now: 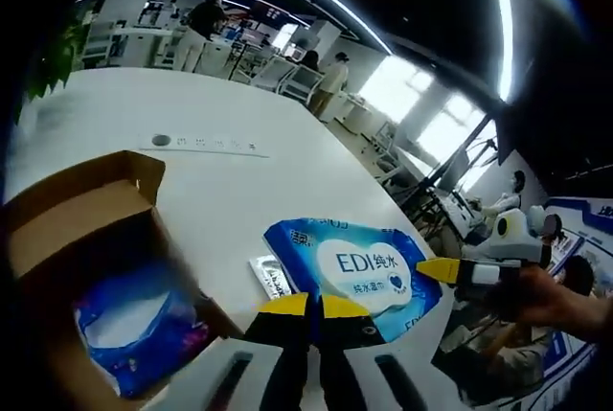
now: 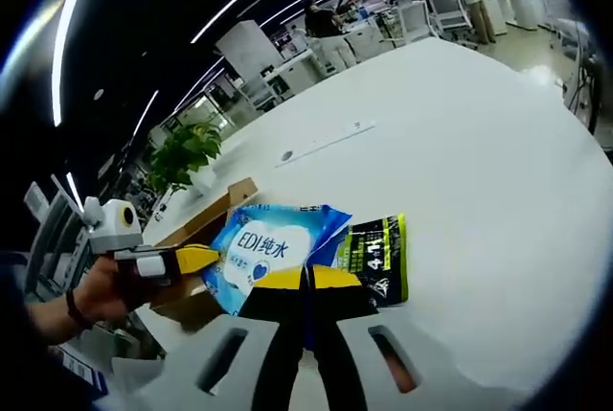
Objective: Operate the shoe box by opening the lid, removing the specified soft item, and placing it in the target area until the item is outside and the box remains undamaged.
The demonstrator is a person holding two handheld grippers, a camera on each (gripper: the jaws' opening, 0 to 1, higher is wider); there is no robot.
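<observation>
Left tongs (image 1: 314, 307) closed, yellow tips together, just above the table (image 1: 239, 191). Right tongs (image 2: 306, 279) likewise closed (tips touching), low over it. A hand (image 2: 96, 293) grips the left tongs' handle.

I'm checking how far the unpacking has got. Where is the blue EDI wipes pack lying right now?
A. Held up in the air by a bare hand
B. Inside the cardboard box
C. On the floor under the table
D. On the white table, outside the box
D: the blue EDI wipes pack lies flat on the white table, beside the open cardboard box, just beyond the left tongs.
</observation>
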